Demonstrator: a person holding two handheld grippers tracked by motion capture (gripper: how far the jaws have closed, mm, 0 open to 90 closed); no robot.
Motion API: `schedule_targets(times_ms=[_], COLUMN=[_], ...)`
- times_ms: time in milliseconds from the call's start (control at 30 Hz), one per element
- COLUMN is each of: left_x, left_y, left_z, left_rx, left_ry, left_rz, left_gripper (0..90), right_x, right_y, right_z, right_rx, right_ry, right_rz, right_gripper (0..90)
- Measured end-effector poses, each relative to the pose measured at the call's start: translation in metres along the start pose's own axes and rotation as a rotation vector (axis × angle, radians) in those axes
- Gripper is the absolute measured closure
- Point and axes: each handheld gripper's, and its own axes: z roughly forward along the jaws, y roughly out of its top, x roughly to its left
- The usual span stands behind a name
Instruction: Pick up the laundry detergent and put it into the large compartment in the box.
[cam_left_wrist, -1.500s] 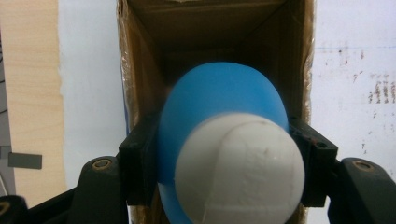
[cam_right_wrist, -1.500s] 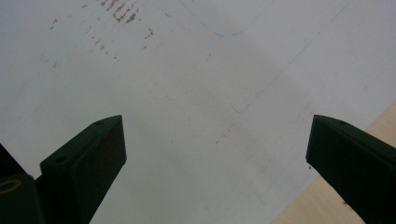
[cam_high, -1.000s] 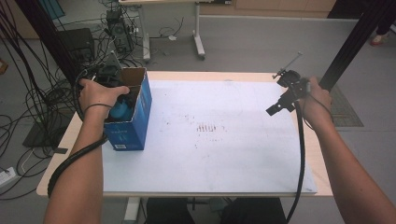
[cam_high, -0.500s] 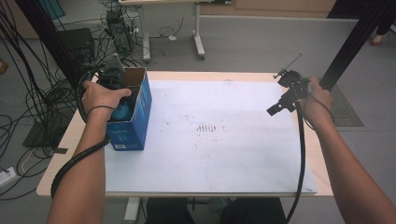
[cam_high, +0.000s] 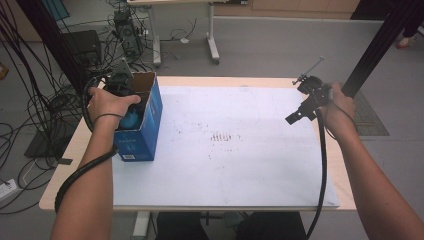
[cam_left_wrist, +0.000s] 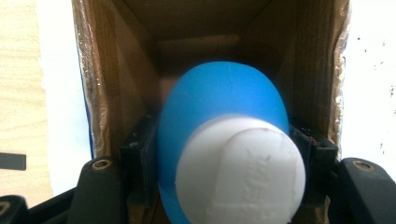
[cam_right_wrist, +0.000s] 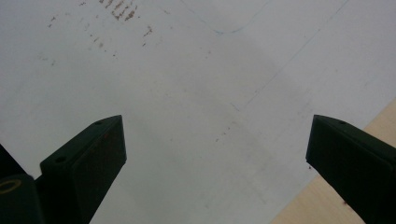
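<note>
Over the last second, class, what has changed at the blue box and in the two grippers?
Nothing visibly moved. The left gripper stays clamped on the blue bottle with the white cap inside the open blue box. The right gripper still hangs open over the white sheet at the table's right side.
</note>
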Motion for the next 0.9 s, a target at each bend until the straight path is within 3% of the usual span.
schedule_targets(times_ms=[900], left_x=[-0.0006], left_y=[0.0003], left_z=[0.0003], left_rx=[0.001], left_ry=[0.004], left_rz=[-0.004], left_gripper=[37.7], right_x=[-0.0013], right_y=[-0.0003], right_z=[0.0002], right_rx=[-0.001], right_ry=[0.002], right_rz=[0.001], right_gripper=[4.5])
